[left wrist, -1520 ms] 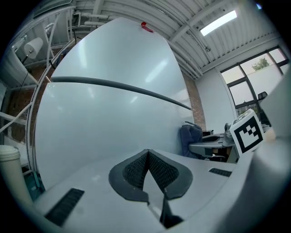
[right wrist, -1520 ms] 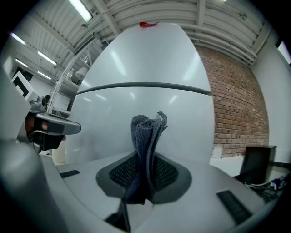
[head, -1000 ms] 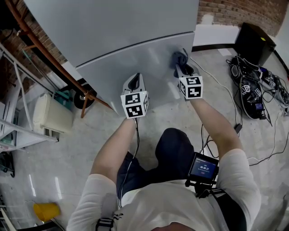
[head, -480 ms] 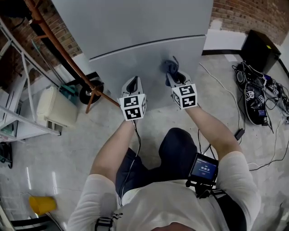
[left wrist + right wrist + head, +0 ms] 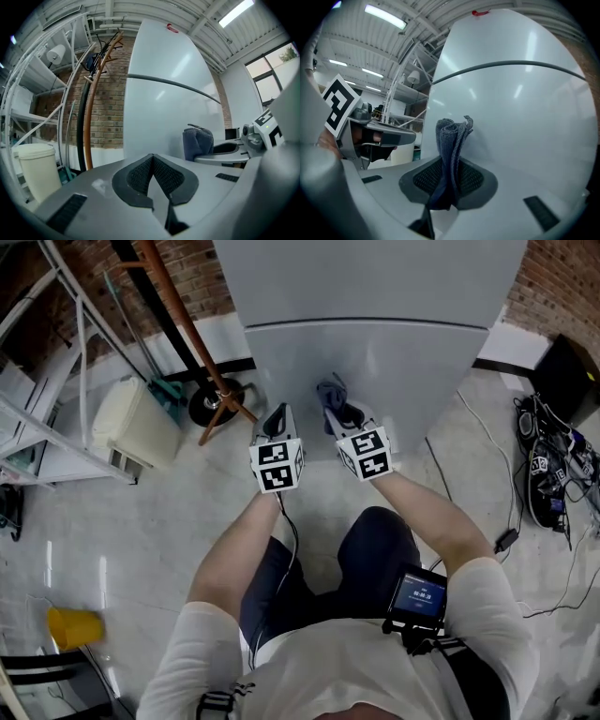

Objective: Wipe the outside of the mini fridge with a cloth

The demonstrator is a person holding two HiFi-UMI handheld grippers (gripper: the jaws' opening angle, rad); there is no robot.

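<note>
My R tongs [image 5: 342,418] pinch blue cloth [image 5: 451,140], fridge [image 5: 403,362] front just ahead; L tongs [image 5: 152,164] alongside, pressed together, empty.

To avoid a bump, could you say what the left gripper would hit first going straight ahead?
Probably the fridge's lower door; the left gripper, empty and shut, points squarely at it.

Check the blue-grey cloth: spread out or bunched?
Bunched. The blue-grey terry cloth stands in upright folds, pinched between the right tongs, in front of the pale grey fridge door.
</note>
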